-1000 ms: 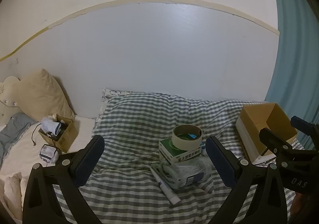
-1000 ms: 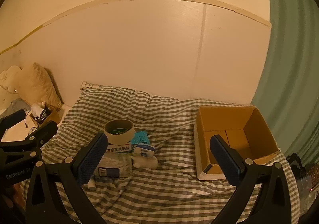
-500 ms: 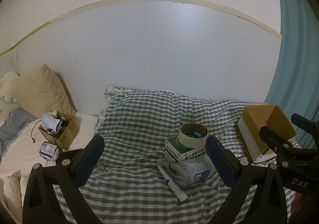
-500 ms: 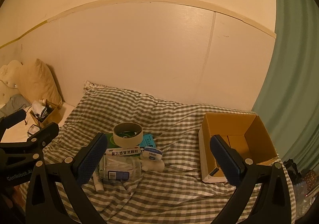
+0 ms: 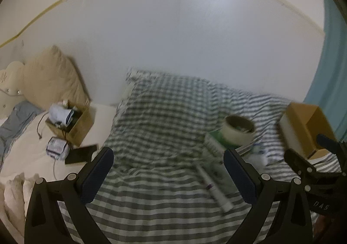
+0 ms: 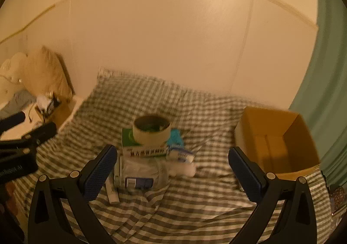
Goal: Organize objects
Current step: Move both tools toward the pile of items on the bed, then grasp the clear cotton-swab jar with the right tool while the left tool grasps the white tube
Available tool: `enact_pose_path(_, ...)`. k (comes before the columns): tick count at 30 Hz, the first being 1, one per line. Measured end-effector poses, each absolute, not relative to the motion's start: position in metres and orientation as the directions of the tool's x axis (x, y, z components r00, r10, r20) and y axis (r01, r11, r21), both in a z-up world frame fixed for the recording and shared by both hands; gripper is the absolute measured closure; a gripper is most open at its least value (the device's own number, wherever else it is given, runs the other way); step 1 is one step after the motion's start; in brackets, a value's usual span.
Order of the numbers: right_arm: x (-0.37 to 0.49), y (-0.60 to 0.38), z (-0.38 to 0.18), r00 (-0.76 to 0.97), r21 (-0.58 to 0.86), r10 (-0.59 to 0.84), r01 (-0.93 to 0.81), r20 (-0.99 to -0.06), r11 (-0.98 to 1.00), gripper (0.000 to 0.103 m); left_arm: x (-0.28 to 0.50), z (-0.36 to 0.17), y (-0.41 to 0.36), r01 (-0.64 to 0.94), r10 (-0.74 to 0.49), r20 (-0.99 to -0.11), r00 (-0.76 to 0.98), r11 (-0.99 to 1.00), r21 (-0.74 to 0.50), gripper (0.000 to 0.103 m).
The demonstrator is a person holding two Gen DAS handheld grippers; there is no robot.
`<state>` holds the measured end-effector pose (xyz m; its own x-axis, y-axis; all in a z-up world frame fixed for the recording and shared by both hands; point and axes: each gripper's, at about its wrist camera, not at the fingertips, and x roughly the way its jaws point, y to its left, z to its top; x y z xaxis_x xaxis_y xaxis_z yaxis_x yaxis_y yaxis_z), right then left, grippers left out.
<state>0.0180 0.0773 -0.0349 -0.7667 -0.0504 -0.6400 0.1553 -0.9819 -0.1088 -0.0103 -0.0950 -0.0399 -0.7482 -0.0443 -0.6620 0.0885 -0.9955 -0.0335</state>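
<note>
A pile of objects lies on the checked bedspread [image 6: 173, 207]: a roll of masking tape [image 6: 151, 133] on a green box [image 6: 141, 150], a clear packet [image 6: 143, 173], a white tube [image 6: 112, 190] and a small white-blue item [image 6: 181, 156]. An open, empty cardboard box [image 6: 275, 142] stands to the right. My right gripper [image 6: 172, 172] is open and empty, hovering in front of the pile. My left gripper [image 5: 168, 175] is open and empty, left of the tape roll [image 5: 238, 132] and the tube [image 5: 214, 187]. The cardboard box shows at the right in the left wrist view [image 5: 303, 129].
A smaller cardboard box [image 5: 69, 122] full of items, a small packet [image 5: 56, 147] and a black phone [image 5: 81, 154] lie on the white sheet at the left. A beige pillow [image 5: 49, 77] leans on the wall. A curtain [image 6: 325, 70] hangs at the right.
Both grippers have swung left and moved closer to the bed; the pile and the box look larger and shifted right. Both stay open and empty.
</note>
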Motion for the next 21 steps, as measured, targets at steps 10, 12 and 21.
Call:
enact_pose_path(10, -0.024, 0.047, -0.123, -0.6, -0.072, -0.093, 0.246, -0.795, -0.967, 0.0, -0.029, -0.087, -0.103, 0.113, -0.082, -0.745, -0.662, -0.994, 0.008, 0.0)
enact_pose_path(12, -0.028, 0.049, -0.13, -0.582, -0.035, -0.118, 0.244, -0.805, -0.969, 0.0, -0.031, -0.093, -0.099, 0.108, -0.089, -0.754, -0.651, -0.994, 0.025, 0.0)
enact_pose_path(21, -0.045, 0.063, -0.14, -0.525, 0.101, -0.211, 0.23, -0.824, -0.968, 0.008, -0.037, -0.111, -0.085, 0.083, -0.096, -0.783, -0.615, -0.995, 0.057, 0.0)
